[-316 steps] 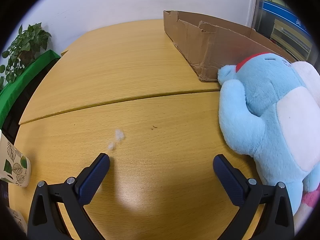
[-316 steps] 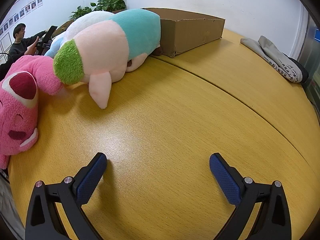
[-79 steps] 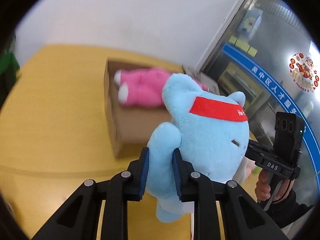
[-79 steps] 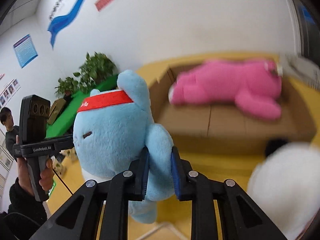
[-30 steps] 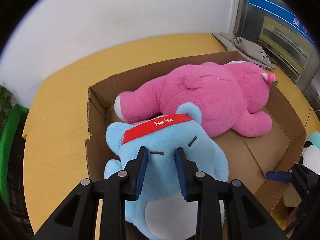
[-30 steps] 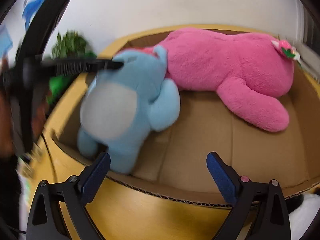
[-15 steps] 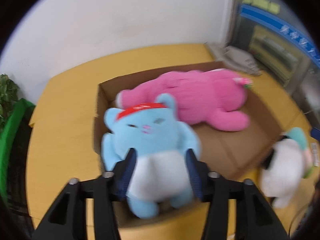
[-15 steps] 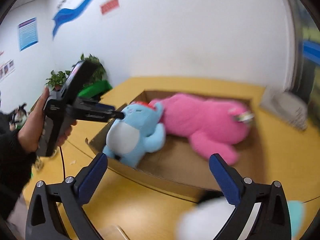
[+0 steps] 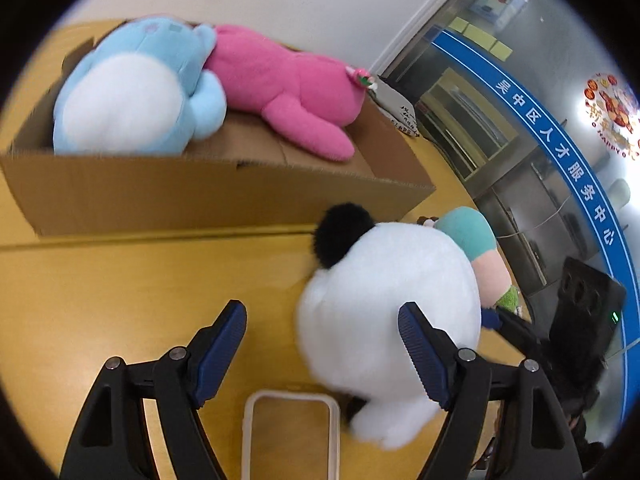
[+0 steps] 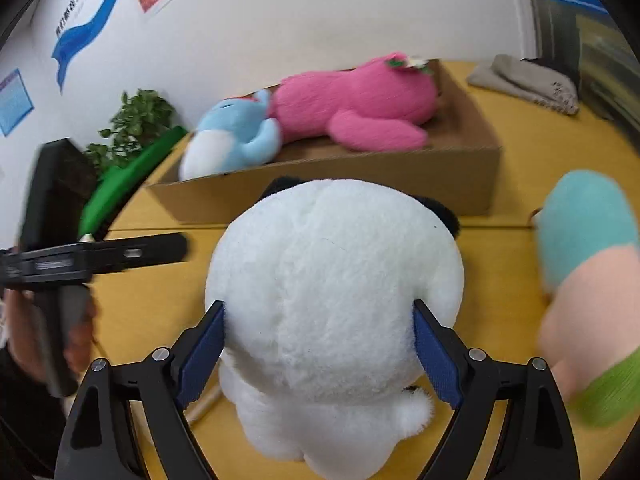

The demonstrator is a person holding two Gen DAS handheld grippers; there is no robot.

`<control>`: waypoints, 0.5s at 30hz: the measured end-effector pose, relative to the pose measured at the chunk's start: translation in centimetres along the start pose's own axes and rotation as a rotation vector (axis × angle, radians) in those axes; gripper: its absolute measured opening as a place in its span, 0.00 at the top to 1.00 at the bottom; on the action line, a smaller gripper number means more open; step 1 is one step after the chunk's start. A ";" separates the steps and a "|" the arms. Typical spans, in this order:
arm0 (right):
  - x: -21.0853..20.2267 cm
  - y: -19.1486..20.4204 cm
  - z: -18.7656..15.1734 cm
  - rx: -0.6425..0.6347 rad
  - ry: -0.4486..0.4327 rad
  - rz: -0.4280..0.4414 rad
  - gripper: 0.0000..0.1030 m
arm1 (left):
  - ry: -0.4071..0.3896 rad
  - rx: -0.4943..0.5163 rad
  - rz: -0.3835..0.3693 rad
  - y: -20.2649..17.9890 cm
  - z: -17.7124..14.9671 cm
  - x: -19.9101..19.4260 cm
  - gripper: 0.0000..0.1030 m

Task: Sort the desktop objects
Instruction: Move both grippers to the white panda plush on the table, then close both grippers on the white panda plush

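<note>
Two plush toys are already lying in the cardboard box (image 10: 332, 184) while a white plush (image 10: 336, 288) is waiting on the tabletop (image 9: 132, 288), just in front of the box.

The right gripper (image 10: 318, 350) is straddling the white plush, jaws spread wide and just closing in, pads at its flanks without clearly pressing. The left gripper (image 9: 322, 350) is hanging released over bare tabletop beside the toy, its jaws just opened. Likely risk: the round, soft body is squashing and slipping out of a shallow pinch, or snagging on the box wall when lifted. Only the right view is showing the plant (image 10: 132, 128), the person's hand (image 10: 48, 332) and the blue plush (image 10: 236, 140) beside the pink plush (image 10: 360, 108); only the left view is showing the toy's black ear (image 9: 344, 236) and a pale frame (image 9: 290, 436) lying near the table edge. A teal-and-peach plush (image 10: 588, 264) is sitting just beside.
</note>
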State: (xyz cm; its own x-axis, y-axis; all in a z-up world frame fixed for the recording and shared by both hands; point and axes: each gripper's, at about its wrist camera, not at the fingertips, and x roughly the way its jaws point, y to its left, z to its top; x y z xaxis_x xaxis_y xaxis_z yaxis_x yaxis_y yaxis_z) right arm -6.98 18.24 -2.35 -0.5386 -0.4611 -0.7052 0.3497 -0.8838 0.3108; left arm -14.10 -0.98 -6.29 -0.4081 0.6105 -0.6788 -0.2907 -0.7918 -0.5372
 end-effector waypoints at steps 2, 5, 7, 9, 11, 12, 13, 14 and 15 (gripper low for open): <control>-0.2 2.0 -1.2 -0.037 -0.001 0.035 0.04 | -0.013 -0.029 -0.021 0.9 -0.3 -0.2 0.24; -1.5 2.3 -1.3 -0.050 -0.046 0.058 0.04 | -0.007 -0.034 -0.045 1.6 -0.4 -0.5 0.24; -3.5 0.8 -1.2 0.004 -0.095 0.117 0.04 | 0.004 -0.014 -0.049 1.4 -0.4 -0.5 0.24; -5.0 -1.5 -0.5 0.063 -0.140 0.151 0.02 | -0.007 -0.004 -0.074 1.1 -0.2 -1.0 0.24; -4.5 -3.2 0.2 0.095 -0.120 0.141 0.02 | -0.010 0.006 -0.125 0.7 0.1 -1.2 0.24; -3.5 -4.0 0.2 0.112 -0.084 0.158 0.02 | 0.003 0.012 -0.131 0.6 0.2 -0.8 0.24; -2.2 -4.4 0.0 0.125 -0.040 0.193 0.03 | 0.017 0.019 -0.135 0.5 0.2 -0.4 0.24; -0.9 -4.7 -0.3 0.137 0.005 0.230 0.08 | 0.046 0.011 -0.135 0.8 0.2 0.6 0.24; 0.2 -4.8 -0.6 0.141 0.040 0.240 0.12 | 0.061 -0.005 -0.140 1.1 0.1 1.1 0.23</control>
State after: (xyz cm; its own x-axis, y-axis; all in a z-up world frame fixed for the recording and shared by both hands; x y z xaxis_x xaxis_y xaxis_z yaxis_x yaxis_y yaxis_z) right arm -8.29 22.42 -4.35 -0.4218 -0.6580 -0.6239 0.3518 -0.7529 0.5562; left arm -14.94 -1.18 -7.57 -0.3106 0.7149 -0.6264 -0.3367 -0.6990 -0.6309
